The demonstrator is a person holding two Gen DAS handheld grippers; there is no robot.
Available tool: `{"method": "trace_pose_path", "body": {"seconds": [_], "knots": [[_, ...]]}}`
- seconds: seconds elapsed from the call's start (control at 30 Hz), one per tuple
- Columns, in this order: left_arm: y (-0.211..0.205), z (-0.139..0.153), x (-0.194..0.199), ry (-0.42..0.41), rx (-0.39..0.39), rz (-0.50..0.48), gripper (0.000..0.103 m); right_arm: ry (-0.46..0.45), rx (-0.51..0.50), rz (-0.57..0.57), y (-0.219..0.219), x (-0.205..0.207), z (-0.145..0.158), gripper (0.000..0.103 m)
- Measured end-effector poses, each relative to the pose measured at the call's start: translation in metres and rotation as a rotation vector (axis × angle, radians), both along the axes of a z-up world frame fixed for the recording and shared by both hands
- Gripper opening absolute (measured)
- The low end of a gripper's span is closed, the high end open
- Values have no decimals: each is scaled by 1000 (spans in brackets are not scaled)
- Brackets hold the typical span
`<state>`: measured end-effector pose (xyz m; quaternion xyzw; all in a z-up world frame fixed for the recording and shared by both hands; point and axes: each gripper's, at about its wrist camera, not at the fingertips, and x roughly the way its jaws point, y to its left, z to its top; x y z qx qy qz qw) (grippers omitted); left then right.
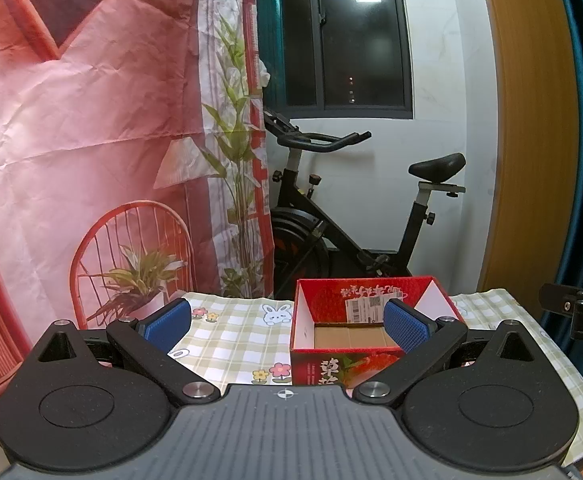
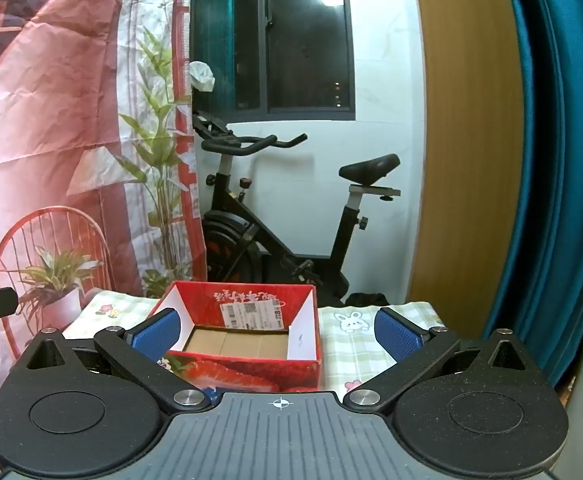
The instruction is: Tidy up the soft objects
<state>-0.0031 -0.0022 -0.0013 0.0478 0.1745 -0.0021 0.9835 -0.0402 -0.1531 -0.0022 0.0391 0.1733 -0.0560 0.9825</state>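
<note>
Room: a white wall with a dark window (image 1: 355,36), a black exercise bike (image 1: 351,216) below it, and a red printed backdrop (image 1: 71,100) showing a chair and plants on the left.
Surface: covered by a green-checked cloth (image 1: 235,332) with rabbits and flowers.
Box: a red strawberry-printed box (image 1: 371,320) stands open on the cloth, its cardboard floor bare, a shipping label on its far inner wall.
Left tool (image 1: 287,324): blue pads spread wide, nothing between them, held above the cloth just left of the box.
Right tool (image 2: 277,330): blue pads spread wide, gripping nothing, framing the box's (image 2: 247,328) right half and the cloth beside it.
</note>
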Motion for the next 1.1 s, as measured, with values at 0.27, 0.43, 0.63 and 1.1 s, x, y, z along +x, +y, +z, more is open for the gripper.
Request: {"method": "trace_pose_path", "body": {"seconds": [0.27,0.43,0.63,1.1], "knots": [[1,0,0,3,0,-1,103,1,-1,-1,1,1,0,103],[2,-1,0,5,-2,-2,103,2,-1,0,1,1,0,103],[2,-2,-1,6,-2,-2,103,2,-1,-1,2,1,0,103],[3,-4,-3,12,-5,-4,103,3,0,-1,2,1,0,103]]}}
